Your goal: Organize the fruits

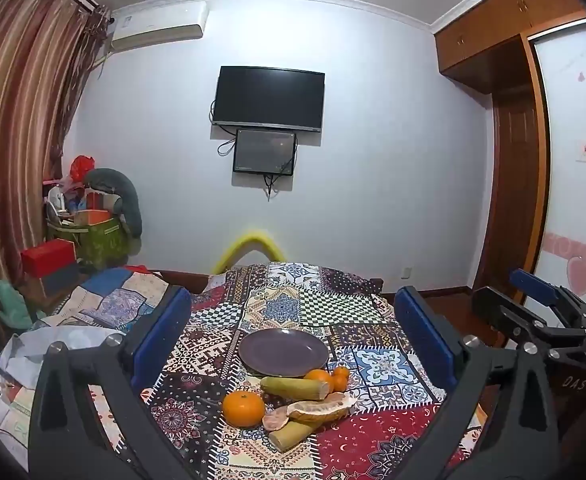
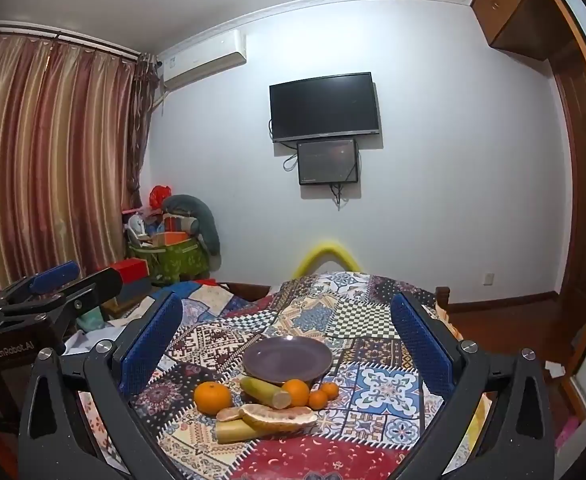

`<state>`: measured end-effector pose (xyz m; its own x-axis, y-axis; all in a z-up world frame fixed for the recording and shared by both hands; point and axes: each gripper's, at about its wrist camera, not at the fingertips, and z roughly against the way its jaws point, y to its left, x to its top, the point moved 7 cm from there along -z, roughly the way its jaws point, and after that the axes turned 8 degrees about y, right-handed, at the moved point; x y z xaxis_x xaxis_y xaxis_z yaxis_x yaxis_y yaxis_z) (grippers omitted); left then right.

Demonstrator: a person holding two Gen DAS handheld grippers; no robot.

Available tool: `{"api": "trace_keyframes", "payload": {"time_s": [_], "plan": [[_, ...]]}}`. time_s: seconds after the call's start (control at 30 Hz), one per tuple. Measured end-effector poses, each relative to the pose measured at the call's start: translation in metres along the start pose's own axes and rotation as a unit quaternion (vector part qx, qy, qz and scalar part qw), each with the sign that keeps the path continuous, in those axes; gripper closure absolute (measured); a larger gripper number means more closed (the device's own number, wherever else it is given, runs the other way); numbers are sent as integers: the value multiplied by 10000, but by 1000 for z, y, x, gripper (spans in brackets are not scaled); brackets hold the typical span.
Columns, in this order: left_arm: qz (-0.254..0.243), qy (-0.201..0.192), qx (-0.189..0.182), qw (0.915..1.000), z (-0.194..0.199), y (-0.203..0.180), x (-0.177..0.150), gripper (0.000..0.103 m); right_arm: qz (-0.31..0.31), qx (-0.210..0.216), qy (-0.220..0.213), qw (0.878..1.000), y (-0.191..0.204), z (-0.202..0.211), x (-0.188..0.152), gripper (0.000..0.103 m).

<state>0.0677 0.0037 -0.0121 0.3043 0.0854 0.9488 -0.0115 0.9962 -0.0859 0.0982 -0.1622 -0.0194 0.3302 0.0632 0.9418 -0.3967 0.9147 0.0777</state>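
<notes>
In the far left corner a green fabric bin (image 1: 101,240) stands crammed with boxes and soft things, a red box (image 1: 48,257) beside it on the floor. On the patchwork quilt (image 1: 385,364) covering the bed, the purple plate (image 1: 283,351) holds nothing. All the fruit lies on the quilt just in front of it: a large orange (image 1: 244,408) to the left, a sugarcane piece (image 1: 295,388) at the plate's near rim, a second sugarcane piece (image 1: 291,434) nearer the camera, a strip of peel (image 1: 321,406) lying across it, and three small oranges (image 1: 335,378) clustered at the right, touching one another.

The left gripper (image 1: 293,344) has its jaws spread wide, nothing between them, framing plate and fruit. The right gripper (image 2: 287,340) is likewise spread and holds nothing. Its body, seen from the left wrist camera, bears the letters "DAS"; the left gripper's body, seen from the right wrist camera, reads "GenRobot.AI". Writing on the wall-mounted television (image 1: 269,98) is too small to read.
</notes>
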Motion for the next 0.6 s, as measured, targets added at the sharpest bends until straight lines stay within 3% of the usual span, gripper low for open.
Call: {"api": "trace_keyframes", "payload": {"time_s": [0.6], "plan": [[-13, 18, -18, 10000, -2, -1, -1, 0, 0, 18, 8, 10000, 7, 3, 3, 0]]}}
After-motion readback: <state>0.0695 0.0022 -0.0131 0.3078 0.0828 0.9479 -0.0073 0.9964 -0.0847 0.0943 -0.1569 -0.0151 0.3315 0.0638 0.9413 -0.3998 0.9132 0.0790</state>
